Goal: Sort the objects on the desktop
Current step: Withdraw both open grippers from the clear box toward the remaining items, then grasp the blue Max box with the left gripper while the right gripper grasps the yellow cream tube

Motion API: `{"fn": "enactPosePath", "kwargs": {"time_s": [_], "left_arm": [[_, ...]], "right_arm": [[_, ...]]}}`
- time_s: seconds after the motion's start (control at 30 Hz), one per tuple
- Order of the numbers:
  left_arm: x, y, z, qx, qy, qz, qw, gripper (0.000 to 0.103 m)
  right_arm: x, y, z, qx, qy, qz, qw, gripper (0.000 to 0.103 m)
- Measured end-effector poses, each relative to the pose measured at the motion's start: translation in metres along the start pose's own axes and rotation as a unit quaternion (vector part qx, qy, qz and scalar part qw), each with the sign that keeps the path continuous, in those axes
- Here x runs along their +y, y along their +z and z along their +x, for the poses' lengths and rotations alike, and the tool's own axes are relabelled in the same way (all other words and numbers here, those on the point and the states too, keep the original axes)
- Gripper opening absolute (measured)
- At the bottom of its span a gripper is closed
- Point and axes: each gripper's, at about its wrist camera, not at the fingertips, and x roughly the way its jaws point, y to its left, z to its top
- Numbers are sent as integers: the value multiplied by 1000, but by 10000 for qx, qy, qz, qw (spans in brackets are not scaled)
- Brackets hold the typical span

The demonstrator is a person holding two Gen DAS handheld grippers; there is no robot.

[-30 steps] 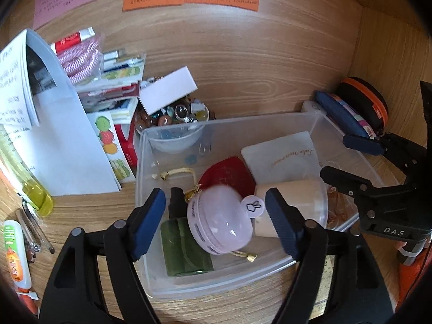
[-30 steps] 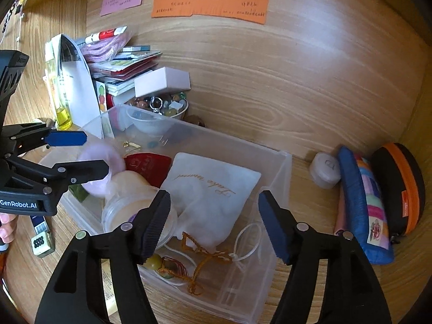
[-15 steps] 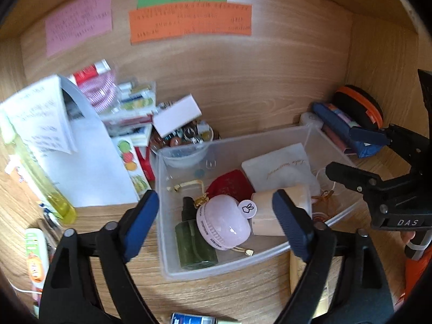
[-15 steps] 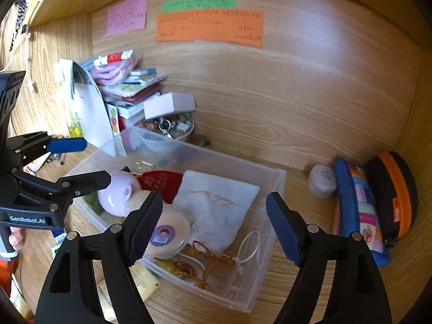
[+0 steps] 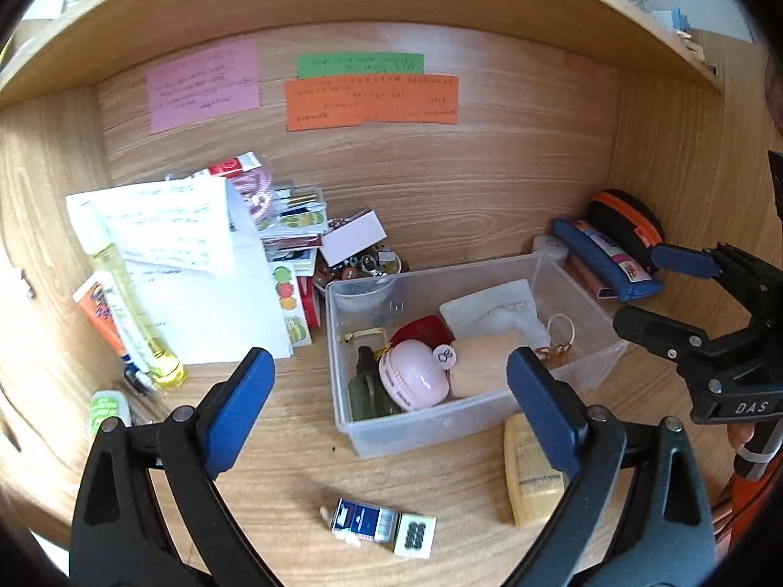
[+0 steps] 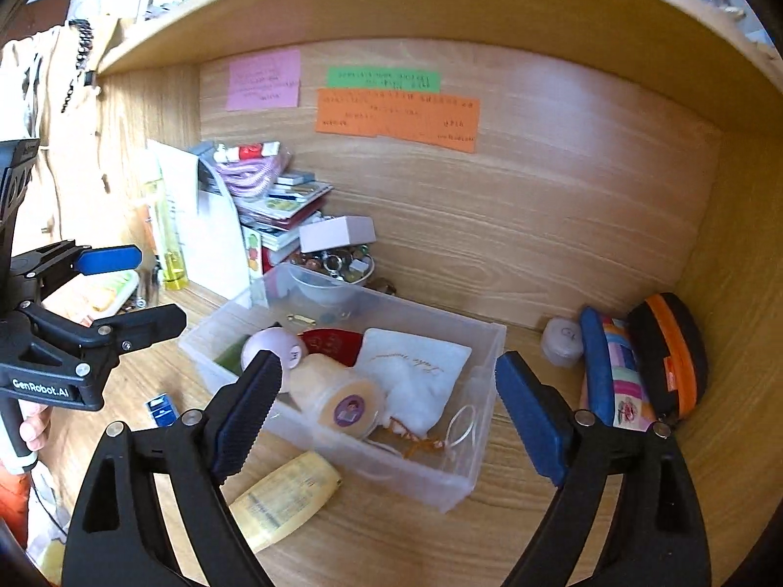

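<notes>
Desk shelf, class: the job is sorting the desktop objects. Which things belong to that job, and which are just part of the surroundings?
Job:
clear bin
pink round case
cream jar
yellow tube
blue packet

Surroundings:
sticky notes
paper stack

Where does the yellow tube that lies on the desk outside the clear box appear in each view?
Left wrist view: the yellow tube lies lower right, before the clear box, partly behind a claw finger.
Right wrist view: the tube lies lower left, before the box.
Shared landmark: the orange note on the back wall.
</notes>
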Motion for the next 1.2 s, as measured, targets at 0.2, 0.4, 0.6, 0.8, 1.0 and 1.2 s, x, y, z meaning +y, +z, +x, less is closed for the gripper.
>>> {"fn": "enactPosePath", "kwargs": {"time_s": [0.2,0.4,0.6,0.8,1.0,1.2], "left_arm": [[10,-16,-17,76,53,-131,9999,97],[17,-43,-20,289,192,-114,9993,97],[31,-73,-3,692,263,-160,9971,97],[44,-98,18,1117,77,-272,9933,77],[46,-108,37,1438,-109,-334,9890,59],[42,-106,53,1594,-273,-277,9864,54]], "right_arm": [[20,-13,-17,10,16,-67,10000,89],[33,-31,-22,124,82,-33,9999,90],[43,-55,-10,441,181,45,9989,90],[49,-79,10,907,269,139,9954,90],[54,-98,29,1280,422,243,9906,90],[59,-104,41,1475,526,218,9874,90]]}}
